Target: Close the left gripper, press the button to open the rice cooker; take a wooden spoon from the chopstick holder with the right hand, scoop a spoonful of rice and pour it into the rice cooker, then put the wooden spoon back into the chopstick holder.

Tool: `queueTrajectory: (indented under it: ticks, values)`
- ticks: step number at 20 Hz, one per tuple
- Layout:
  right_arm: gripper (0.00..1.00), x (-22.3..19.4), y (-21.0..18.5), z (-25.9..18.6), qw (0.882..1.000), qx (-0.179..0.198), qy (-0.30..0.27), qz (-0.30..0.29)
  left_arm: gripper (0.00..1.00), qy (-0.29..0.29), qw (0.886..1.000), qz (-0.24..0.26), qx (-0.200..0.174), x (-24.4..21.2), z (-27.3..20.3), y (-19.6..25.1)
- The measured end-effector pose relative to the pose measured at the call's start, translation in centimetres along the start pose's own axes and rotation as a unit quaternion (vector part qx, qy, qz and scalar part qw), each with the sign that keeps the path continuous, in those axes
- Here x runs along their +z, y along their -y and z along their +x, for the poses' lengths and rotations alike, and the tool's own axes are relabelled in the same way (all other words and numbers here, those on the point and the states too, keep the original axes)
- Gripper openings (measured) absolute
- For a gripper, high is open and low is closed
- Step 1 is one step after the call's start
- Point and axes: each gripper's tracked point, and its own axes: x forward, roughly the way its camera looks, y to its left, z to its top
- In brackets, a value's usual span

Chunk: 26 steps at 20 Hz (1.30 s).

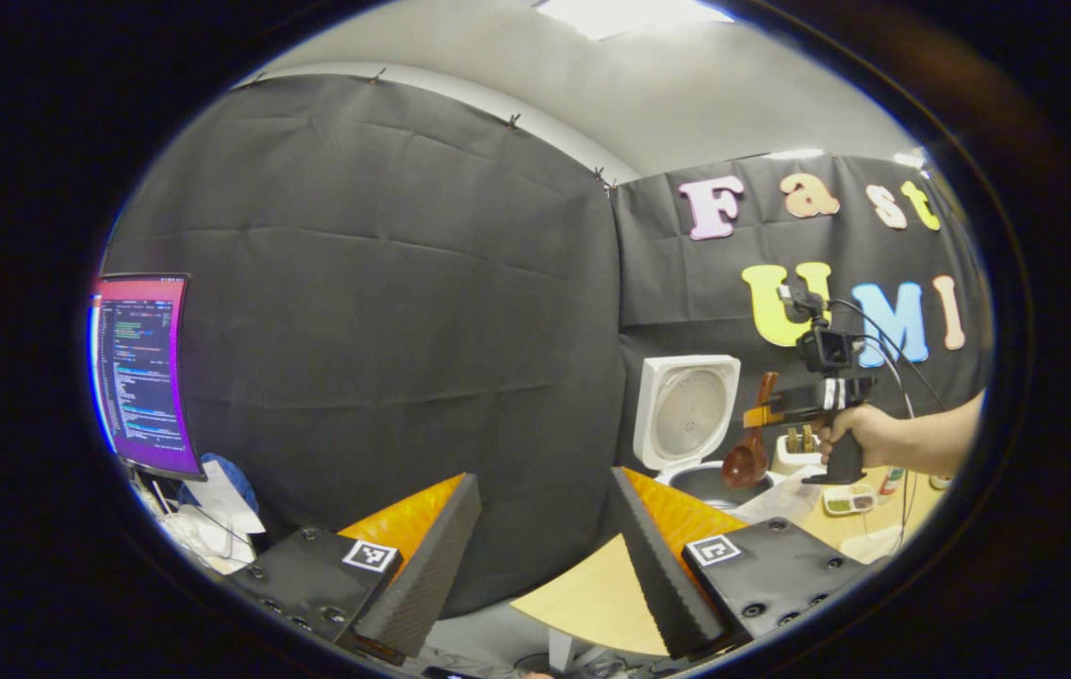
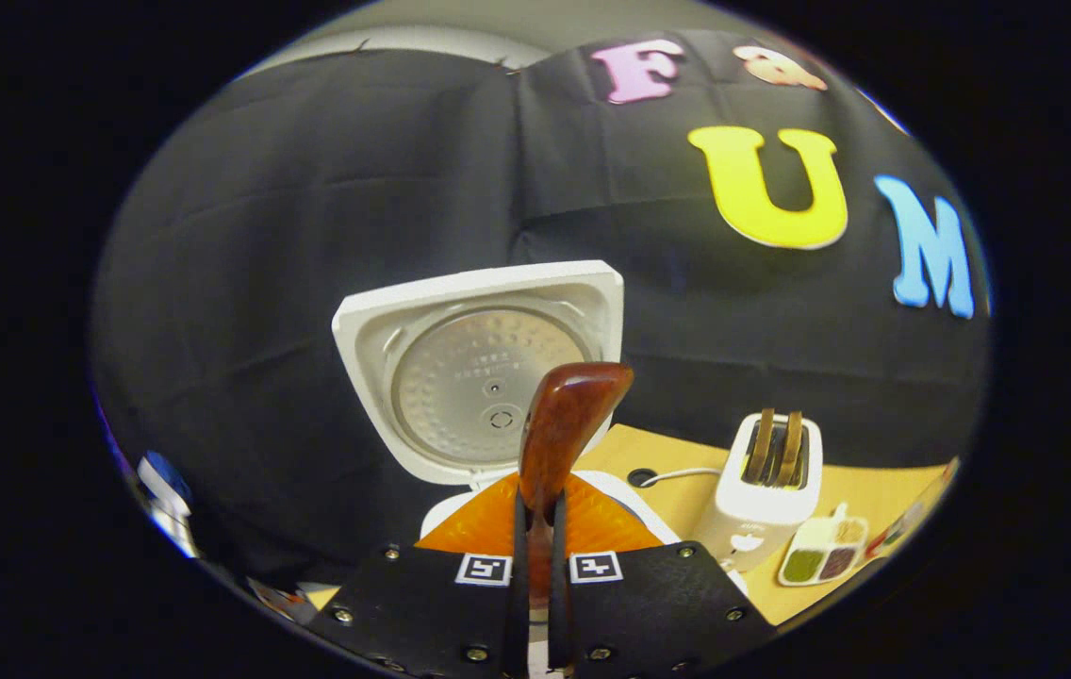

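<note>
Our right gripper (image 2: 535,556) jaws clamp the spoon (image 2: 566,429), bowl just over the open cooker (image 2: 479,372); left gripper (image 1: 535,556) jaws gape wide.

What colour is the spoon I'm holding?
Glossy reddish-brown wood; the spoon shows best in the right gripper view, clamped in the right hand-held gripper.
</note>
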Motion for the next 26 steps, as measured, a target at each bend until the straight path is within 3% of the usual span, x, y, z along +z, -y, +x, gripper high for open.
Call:
queueTrajectory:
  ticks: [1,2,4,5,6,11,14,16,21,23,25,26]
  values:
    - [0.08,0.5,0.2,-0.6,0.999,0.008,0.002,0.038,0.96,0.0,1.0,-0.002,-0.003,0.1,0.3,0.3]
    - [0.08,1.1,0.5,-1.6,0.997,0.014,0.005,0.078,0.92,-0.002,1.0,-0.003,-0.008,0.3,0.7,0.7]
    - [0.08,1.6,1.6,-3.3,0.991,0.017,0.012,0.135,0.96,-0.003,1.0,-0.006,-0.024,0.9,1.3,1.8]
    - [0.08,2.0,2.1,-3.8,0.988,0.014,0.018,0.152,0.92,0.002,0.999,-0.004,-0.033,1.4,1.8,2.4]
    - [0.08,2.4,3.1,-4.8,0.986,0.007,0.024,0.163,0.96,0.008,0.999,0.0,-0.04,1.8,2.3,2.9]
    - [0.08,3.5,8.9,-9.5,0.98,-0.041,0.062,0.184,0.92,0.031,0.997,-0.002,-0.072,3.4,3.4,6.3]
    - [0.08,4.4,12.3,-12.1,0.975,-0.068,0.082,0.195,1.0,0.036,0.995,-0.008,-0.097,3.9,3.8,8.7]
    - [0.08,5.0,14.0,-14.3,0.971,-0.084,0.095,0.201,0.91,0.04,0.993,-0.005,-0.112,4.2,4.2,10.2]
    - [0.08,5.2,19.1,-19.8,0.963,-0.14,0.124,0.194,0.95,0.053,0.988,-0.011,-0.148,5.5,4.5,14.1]
    - [0.08,5.0,21.2,-22.3,0.958,-0.16,0.132,0.197,0.91,0.062,0.985,-0.013,-0.159,6.2,4.2,15.5]
    - [0.08,4.4,23.5,-24.8,0.952,-0.184,0.138,0.2,0.96,0.065,0.984,-0.015,-0.168,6.4,4.0,16.8]
    - [0.08,4.1,24.6,-26.0,0.95,-0.195,0.138,0.2,0.91,0.063,0.983,-0.017,-0.171,6.4,3.9,17.4]
